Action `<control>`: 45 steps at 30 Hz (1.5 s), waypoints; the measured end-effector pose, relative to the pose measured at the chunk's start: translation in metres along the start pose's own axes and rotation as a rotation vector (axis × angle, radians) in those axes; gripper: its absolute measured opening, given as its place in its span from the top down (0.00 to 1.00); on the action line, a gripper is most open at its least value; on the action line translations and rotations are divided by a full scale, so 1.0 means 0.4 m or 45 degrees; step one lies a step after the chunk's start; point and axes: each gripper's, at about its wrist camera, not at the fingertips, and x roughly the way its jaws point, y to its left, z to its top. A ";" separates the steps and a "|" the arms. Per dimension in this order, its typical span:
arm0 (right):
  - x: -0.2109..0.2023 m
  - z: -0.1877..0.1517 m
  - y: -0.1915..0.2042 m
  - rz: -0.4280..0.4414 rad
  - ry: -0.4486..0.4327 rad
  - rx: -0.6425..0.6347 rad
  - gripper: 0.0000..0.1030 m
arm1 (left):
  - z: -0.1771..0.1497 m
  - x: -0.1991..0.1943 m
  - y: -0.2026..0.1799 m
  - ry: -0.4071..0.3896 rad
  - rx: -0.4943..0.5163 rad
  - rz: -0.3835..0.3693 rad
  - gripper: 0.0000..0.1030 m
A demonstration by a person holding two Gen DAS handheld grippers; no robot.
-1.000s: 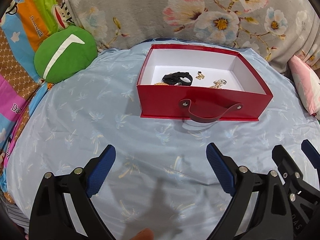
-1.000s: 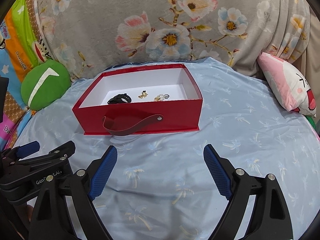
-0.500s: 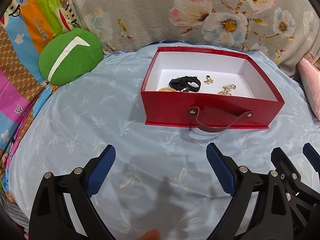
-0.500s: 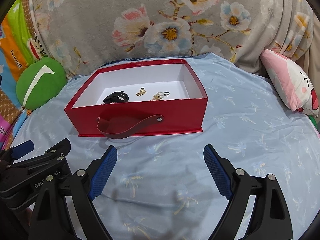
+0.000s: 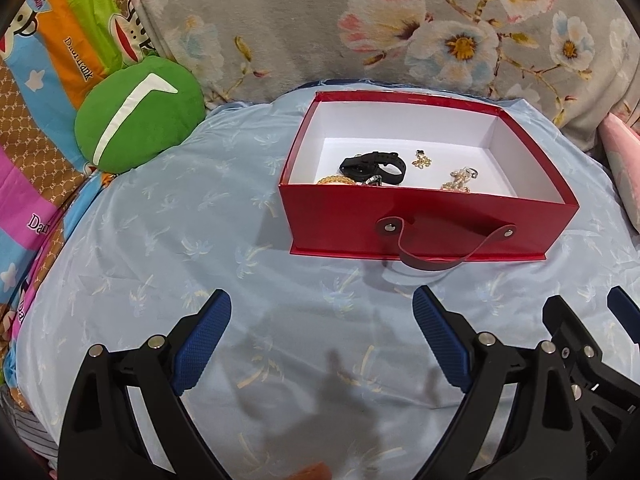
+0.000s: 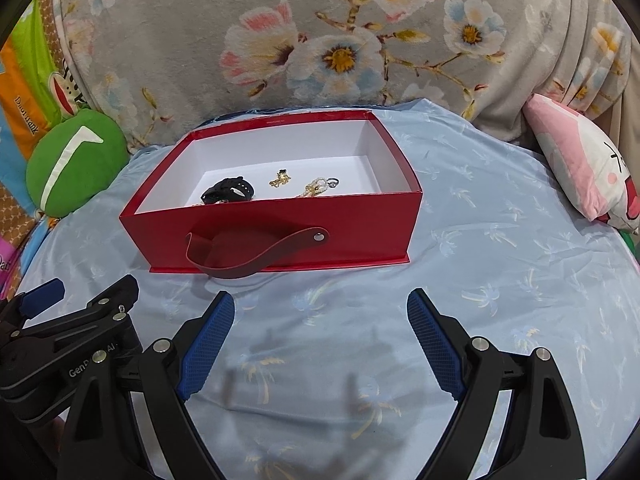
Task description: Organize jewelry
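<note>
Ahead of the left gripper (image 5: 320,332), a red cardboard box (image 5: 424,216) with a smooth white lining sits toward the far edge of the bed (image 5: 160,220), which is covered in a pale blue sheet printed with small palms. Its jaws stand wide apart, grasping nothing, their blue pads knurled. A dark red strap (image 5: 444,256), riveted at both ends, sags from the box's near wall. Inside lie a black watch (image 5: 374,166) with a rubbery band, a braided gold bracelet (image 5: 334,180) against the near wall, a small gold chain (image 5: 422,160), and a pearly tangle (image 5: 458,180). A round green cushion (image 5: 138,114) rests at the bed's far left corner.

From the right wrist, the right gripper (image 6: 320,336) is likewise spread and empty above bare sheet. The box (image 6: 280,220) lies straight ahead; the watch (image 6: 228,192) is at the left end of its floor, the chain (image 6: 282,179) mid-floor, and a ring (image 6: 333,181) just beside the pearly tangle (image 6: 314,189). A plush pink pillow (image 6: 580,168) leans at the bed's right edge, against a fuzzy grey floral blanket (image 6: 320,40).
</note>
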 end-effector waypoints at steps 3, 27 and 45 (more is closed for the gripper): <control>0.001 0.000 -0.001 -0.007 0.000 0.000 0.16 | 0.001 0.001 -0.003 0.002 -0.001 -0.007 0.13; -0.004 -0.002 -0.004 -0.023 -0.005 -0.001 0.16 | 0.001 0.002 -0.007 0.017 -0.009 -0.024 0.13; -0.020 0.005 -0.014 -0.036 -0.025 0.003 0.16 | 0.002 0.003 -0.016 -0.005 0.032 -0.013 0.13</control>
